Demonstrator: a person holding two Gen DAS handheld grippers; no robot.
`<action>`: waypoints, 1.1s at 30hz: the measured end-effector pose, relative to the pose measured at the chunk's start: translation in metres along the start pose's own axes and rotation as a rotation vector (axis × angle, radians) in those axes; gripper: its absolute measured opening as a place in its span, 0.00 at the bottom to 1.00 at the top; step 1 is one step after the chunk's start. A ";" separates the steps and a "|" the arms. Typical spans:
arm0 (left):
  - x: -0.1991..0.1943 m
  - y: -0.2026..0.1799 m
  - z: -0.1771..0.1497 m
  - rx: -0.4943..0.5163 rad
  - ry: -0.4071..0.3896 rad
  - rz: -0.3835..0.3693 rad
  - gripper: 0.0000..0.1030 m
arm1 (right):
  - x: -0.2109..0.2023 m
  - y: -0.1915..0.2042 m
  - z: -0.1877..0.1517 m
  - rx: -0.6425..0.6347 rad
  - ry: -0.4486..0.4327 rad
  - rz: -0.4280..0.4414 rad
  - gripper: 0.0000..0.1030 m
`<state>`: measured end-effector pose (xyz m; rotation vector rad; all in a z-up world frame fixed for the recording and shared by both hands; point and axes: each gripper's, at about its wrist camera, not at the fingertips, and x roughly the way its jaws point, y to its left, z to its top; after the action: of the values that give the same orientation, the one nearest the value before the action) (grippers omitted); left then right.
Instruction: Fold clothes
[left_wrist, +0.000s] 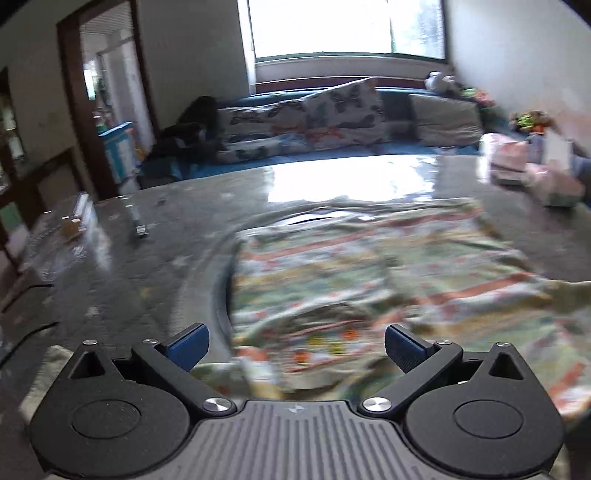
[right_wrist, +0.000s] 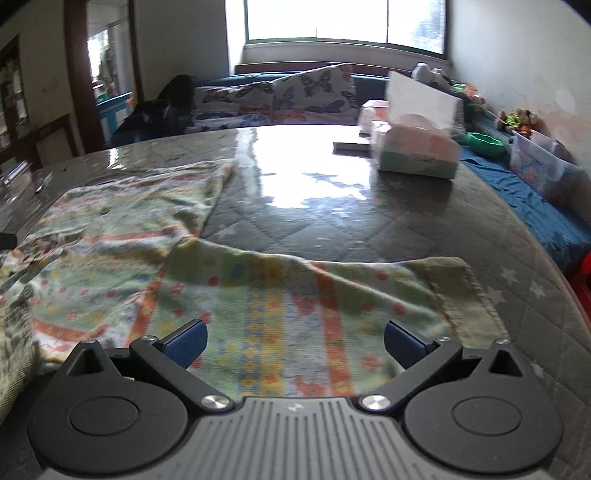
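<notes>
While the patterned shirt (right_wrist: 155, 258) is lying spread on the quilted table (right_wrist: 332, 221), I am hovering my left gripper (left_wrist: 295, 349) and right gripper (right_wrist: 295, 345), jaws apart, holding nothing. I am risking (my guess) pinching only the sleeve's top layer and bunching it.

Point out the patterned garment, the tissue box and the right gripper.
patterned garment (right_wrist: 122, 236): right wrist view, its body.
tissue box (right_wrist: 417, 153): right wrist view, its front face.
right gripper (right_wrist: 295, 343): right wrist view, between its open fingertips.

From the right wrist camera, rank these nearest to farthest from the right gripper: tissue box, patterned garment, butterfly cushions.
1. Patterned garment: directly under the open right gripper, spread on the table.
2. Tissue box: ahead and to the right, on the table's far side.
3. Butterfly cushions: beyond the table, under the window.
</notes>
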<state>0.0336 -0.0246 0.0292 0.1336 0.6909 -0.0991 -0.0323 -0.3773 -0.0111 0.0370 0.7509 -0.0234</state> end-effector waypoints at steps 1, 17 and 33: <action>-0.002 -0.005 0.000 0.005 -0.002 -0.024 1.00 | -0.001 -0.004 0.000 0.012 -0.003 -0.009 1.00; -0.005 -0.042 -0.008 0.030 0.043 -0.157 1.00 | -0.009 -0.082 -0.006 0.230 -0.031 -0.198 0.83; -0.005 -0.049 -0.018 0.038 0.071 -0.173 1.00 | -0.019 -0.073 -0.004 0.259 -0.074 -0.137 0.16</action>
<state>0.0117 -0.0700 0.0143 0.1137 0.7708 -0.2743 -0.0516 -0.4502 -0.0028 0.2305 0.6715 -0.2511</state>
